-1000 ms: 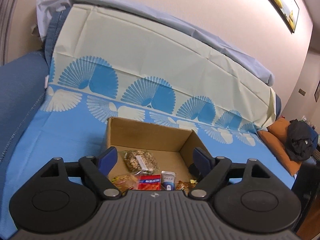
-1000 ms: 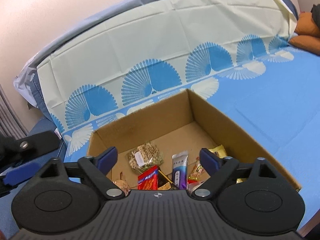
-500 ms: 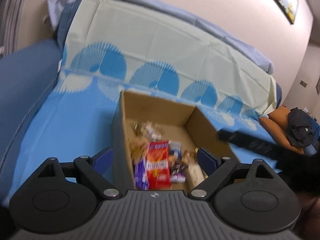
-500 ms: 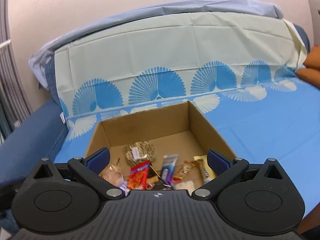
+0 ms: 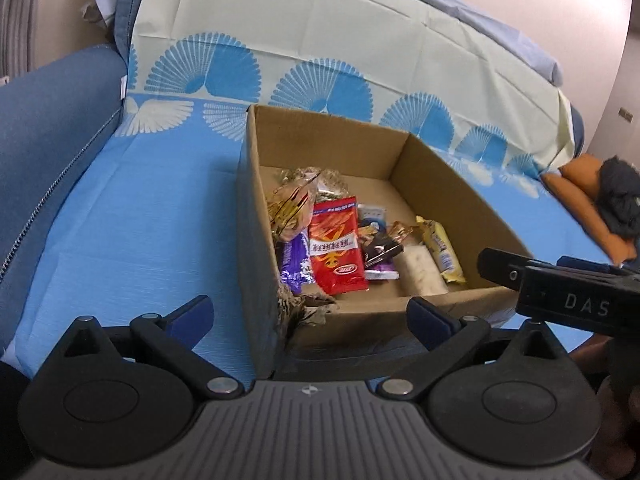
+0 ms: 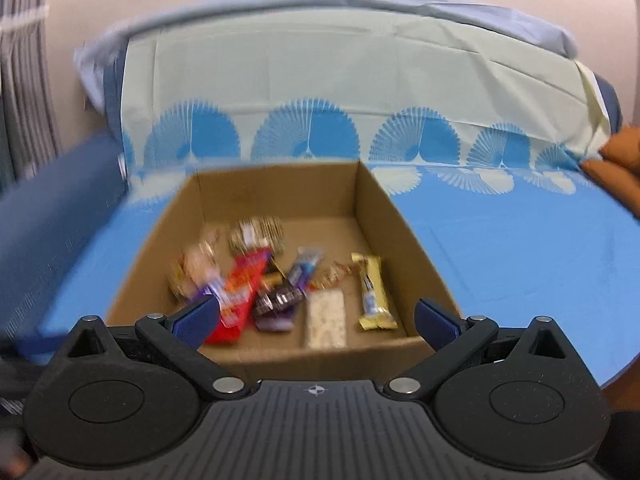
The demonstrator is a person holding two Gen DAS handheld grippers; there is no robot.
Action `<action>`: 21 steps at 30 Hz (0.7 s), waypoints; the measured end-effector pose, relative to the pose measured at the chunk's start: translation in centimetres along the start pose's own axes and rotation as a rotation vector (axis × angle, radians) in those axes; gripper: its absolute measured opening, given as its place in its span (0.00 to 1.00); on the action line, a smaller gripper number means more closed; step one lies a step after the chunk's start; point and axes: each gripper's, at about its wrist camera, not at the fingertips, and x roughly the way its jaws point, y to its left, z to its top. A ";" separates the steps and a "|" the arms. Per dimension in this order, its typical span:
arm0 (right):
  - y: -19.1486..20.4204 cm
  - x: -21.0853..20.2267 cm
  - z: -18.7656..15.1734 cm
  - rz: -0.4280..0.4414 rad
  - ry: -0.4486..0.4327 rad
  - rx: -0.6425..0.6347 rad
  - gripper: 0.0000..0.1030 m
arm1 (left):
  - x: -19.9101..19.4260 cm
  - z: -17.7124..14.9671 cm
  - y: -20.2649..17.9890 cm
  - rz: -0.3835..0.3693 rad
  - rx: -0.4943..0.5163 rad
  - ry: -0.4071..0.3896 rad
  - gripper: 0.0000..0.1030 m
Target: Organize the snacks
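Observation:
An open cardboard box [image 5: 332, 136] [image 6: 276, 188] stands on a blue sheet and holds several snack packets. Among them are a red packet [image 5: 338, 250] [image 6: 240, 284], a purple packet [image 5: 294, 266], a yellow bar [image 5: 440, 248] [image 6: 372, 288], a white bar [image 5: 420, 270] [image 6: 326, 318] and a clear bag of nuts [image 5: 328, 180] [image 6: 256, 232]. My left gripper [image 5: 310, 316] hangs over the box's torn near left corner, its jaws opening wide with nothing gripped. My right gripper [image 6: 316, 316] is open above the box's near wall, empty; its body shows in the left wrist view at right [image 5: 560, 288].
The sheet [image 5: 132, 220] [image 6: 520, 248] drapes a blue sofa with a fan-patterned cream backrest cover [image 5: 320, 52]. A blue armrest [image 5: 48, 112] rises at left. Orange cushions with a dark garment [image 5: 616, 200] lie at far right.
Both grippers have spread wider. The left one has sunk and shifted left, so the box's near left corner now lies between its fingers. The right view has rolled level and pulled back from the box.

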 end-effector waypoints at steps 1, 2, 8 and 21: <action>-0.1 0.3 -0.1 -0.002 0.006 -0.003 0.99 | 0.2 0.0 0.0 -0.002 -0.002 0.005 0.99; -0.2 0.4 -0.3 -0.004 0.012 -0.001 0.99 | 0.3 -0.1 0.0 -0.003 -0.012 0.006 0.99; -0.6 0.8 -0.4 -0.034 0.020 0.020 0.99 | 0.7 0.2 0.3 0.009 -0.033 -0.001 0.99; 0.7 1.6 -0.7 -0.039 0.032 -0.053 0.99 | 0.9 0.4 0.8 0.017 -0.055 0.001 1.00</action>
